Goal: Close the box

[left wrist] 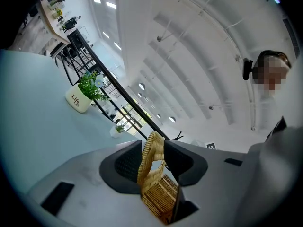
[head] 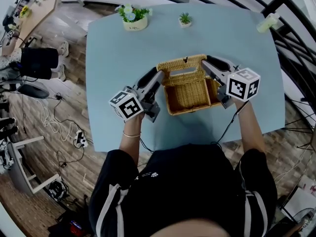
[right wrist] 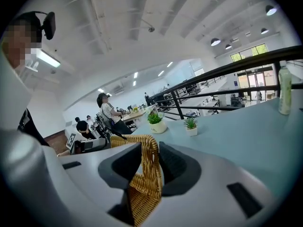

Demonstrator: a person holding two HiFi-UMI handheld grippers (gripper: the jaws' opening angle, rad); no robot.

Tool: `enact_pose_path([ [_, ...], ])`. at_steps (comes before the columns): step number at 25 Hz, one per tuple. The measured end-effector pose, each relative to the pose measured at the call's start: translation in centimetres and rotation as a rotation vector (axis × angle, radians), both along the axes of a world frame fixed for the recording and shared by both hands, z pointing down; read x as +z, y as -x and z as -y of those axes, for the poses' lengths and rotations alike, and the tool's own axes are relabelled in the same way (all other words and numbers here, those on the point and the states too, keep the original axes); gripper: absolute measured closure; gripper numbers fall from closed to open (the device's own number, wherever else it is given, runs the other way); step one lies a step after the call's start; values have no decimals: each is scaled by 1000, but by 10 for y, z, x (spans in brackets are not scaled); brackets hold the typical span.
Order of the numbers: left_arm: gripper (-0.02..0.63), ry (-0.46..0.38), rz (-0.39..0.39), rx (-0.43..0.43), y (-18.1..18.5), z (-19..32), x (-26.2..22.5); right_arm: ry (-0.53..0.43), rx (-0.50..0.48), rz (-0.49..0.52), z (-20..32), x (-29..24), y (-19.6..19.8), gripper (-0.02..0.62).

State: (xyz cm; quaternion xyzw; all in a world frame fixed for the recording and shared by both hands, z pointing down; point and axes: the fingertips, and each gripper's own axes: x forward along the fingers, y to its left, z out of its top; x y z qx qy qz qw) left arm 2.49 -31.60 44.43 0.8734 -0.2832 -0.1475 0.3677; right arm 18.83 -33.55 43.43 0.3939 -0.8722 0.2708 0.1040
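1. Counts: one wicker box (head: 187, 95), one lid (head: 181, 65), two grippers, two marker cubes, two potted plants, one bottle (head: 268, 22), one table (head: 113, 73).
2. Left gripper (head: 159, 76): jaws wide, clamped on the lid's left edge. Its own view shows the wicker rim between both pads.
3. Right gripper (head: 207, 65): jaws also wide, wicker edge of the lid's right side between them. The rim is hard against one pad, and contact with the other is less clear.
4. The box sits near the middle of the table, just in front of the person, between the two grippers. It is open, with the weave of its floor visible.
5. The lid stands raised along the box's far edge, tilted slightly, with a handle slot in it. The grippers come in from either side, so the lid spans between their tips.
6. One marker cube (head: 126, 105) rides on the left gripper, the other (head: 243, 84) on the right, each above a hand.
7. The table is light blue. At the far edge are the bigger plant in a white pot (head: 133, 18) and the small plant (head: 185, 19). The bottle is at the far right corner.
8. Room: wood floor (head: 74, 107), cables (head: 54, 125) on the left, black railing (head: 291, 43) behind the table. The right gripper view shows other people at desks in the distance.
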Motion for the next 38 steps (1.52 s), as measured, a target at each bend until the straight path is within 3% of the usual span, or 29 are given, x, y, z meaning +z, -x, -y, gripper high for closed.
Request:
enact_pose_path([
  [23,482,-42,59,-115,1,-33,-6,10,-38,61,-39,1,-1,486],
  [38,465,-53,126,-146,4,-59,-1,33,-80,65,-63,6,-2,474],
])
